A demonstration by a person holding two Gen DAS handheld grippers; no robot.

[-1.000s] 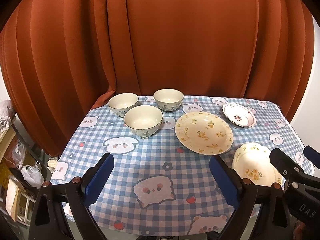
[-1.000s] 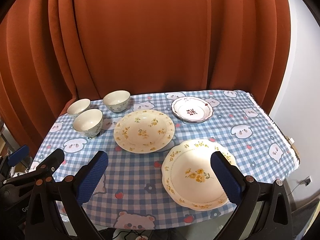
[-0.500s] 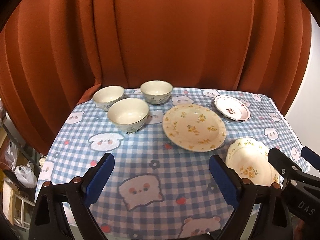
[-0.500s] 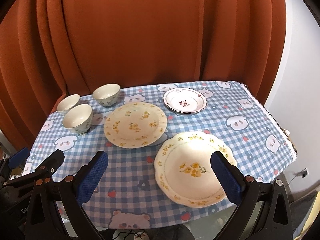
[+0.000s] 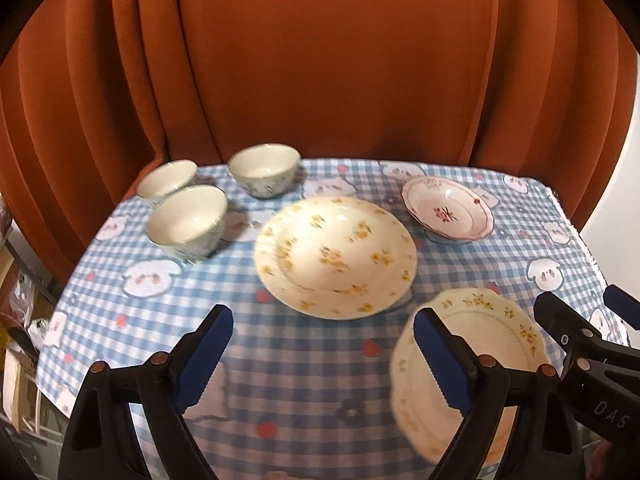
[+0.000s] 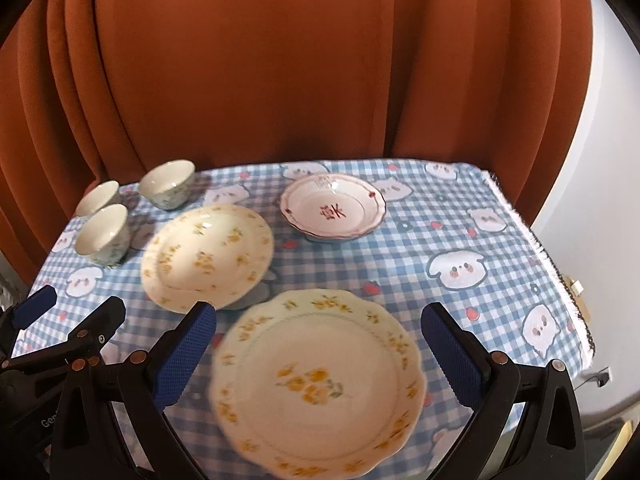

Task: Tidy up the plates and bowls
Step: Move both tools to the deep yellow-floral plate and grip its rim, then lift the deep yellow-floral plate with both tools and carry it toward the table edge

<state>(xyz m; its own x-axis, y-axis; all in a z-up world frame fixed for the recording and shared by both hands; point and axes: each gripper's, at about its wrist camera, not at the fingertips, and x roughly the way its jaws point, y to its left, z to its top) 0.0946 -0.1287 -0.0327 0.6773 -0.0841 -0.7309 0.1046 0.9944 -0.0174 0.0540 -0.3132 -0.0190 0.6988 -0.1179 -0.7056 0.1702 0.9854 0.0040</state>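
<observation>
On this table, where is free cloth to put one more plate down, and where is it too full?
Free: the right strip of the tablecloth, beside the red-pattern plate and the scalloped plate; also the near-left cloth in front of the bowls. Crowded: the back-left corner with three bowls, next to the round floral plate.

Checked tablecloth (image 6: 432,240) bears three bowls (image 6: 102,238) and three plates (image 6: 208,256).
</observation>
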